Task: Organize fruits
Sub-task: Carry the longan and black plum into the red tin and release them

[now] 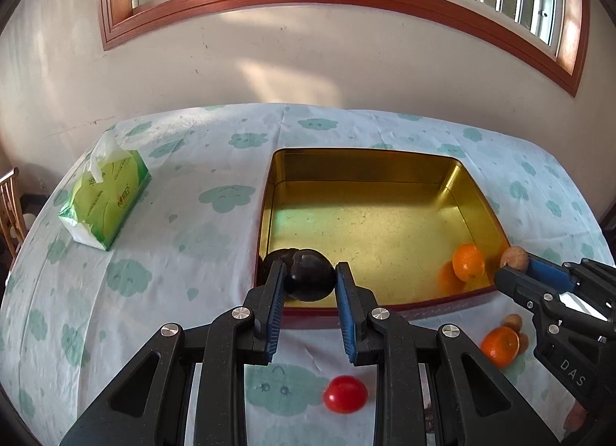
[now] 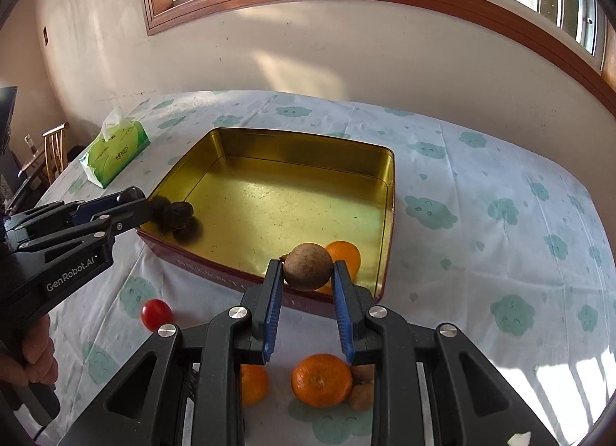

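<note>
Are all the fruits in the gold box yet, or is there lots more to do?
Not yet. One orange already sits in the tin. The left gripper holds a dark fruit over the tin's near corner, and the right gripper holds a brown fruit by the edge. Still on the table: a tomato, two more oranges and some small brown fruits.
</note>
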Tool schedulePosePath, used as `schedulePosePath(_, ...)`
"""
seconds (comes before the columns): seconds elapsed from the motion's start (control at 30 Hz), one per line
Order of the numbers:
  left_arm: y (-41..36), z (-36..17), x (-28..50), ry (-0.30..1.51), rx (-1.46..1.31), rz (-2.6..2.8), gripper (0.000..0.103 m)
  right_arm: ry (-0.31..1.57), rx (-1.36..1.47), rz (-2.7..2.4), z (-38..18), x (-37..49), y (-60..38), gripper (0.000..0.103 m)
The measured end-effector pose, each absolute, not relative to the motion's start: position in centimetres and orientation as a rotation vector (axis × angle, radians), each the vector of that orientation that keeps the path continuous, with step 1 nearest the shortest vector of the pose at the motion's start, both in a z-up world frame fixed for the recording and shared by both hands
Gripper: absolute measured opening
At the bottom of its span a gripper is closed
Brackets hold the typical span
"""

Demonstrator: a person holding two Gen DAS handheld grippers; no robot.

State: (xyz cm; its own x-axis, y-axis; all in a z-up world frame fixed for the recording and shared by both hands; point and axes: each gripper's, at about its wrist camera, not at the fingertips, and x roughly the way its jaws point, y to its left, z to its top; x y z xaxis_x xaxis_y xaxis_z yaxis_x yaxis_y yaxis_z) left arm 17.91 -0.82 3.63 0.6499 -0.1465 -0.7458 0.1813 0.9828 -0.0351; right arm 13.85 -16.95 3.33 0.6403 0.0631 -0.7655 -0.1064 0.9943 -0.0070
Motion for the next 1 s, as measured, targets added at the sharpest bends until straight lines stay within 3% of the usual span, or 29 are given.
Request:
schedulePosePath(0.5, -2.2, -0.2, 21.0, 0.924, 0.079, -0.181, 0.027, 0.934, -0.05, 0.121, 0.3, 17.1, -16.0, 0.024)
schedulePosePath(1.0, -3.4, -0.7, 21.3, 0.917, 0.109, -0.196, 0.028, 0.932, -0.008, 0.11, -0.1, 17.5, -16.7, 0.028)
